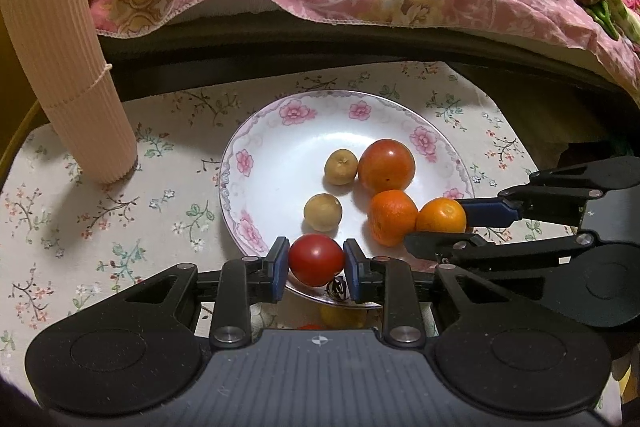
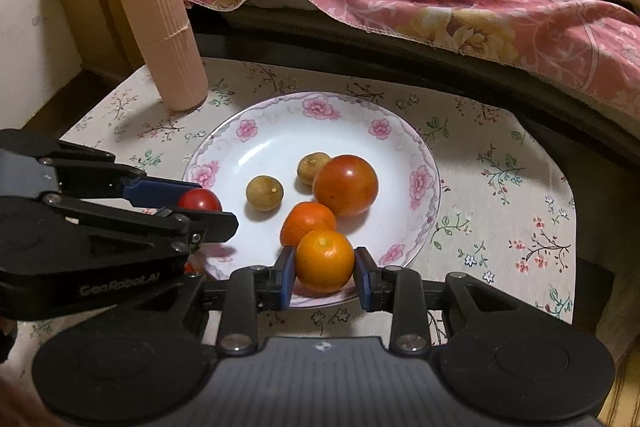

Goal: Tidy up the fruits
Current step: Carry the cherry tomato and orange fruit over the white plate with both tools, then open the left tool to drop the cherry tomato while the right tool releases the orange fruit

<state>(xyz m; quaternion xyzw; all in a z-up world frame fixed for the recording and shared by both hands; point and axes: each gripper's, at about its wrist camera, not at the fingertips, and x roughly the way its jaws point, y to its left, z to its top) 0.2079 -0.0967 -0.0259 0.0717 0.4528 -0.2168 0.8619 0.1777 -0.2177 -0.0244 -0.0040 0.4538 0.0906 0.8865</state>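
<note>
Nearest, the left tool [image 1: 316, 265] pinches a small red tomato [image 1: 316, 264] over the plate [image 1: 256, 143] rim at 6 o'clock. The right tool [image 2: 324, 273] pinches an orange [image 2: 325, 261] against another orange [image 2: 306, 221]. Released here, the tomato could roll onto the counter [image 1: 80, 227]; the orange could knock its neighbour.
</note>
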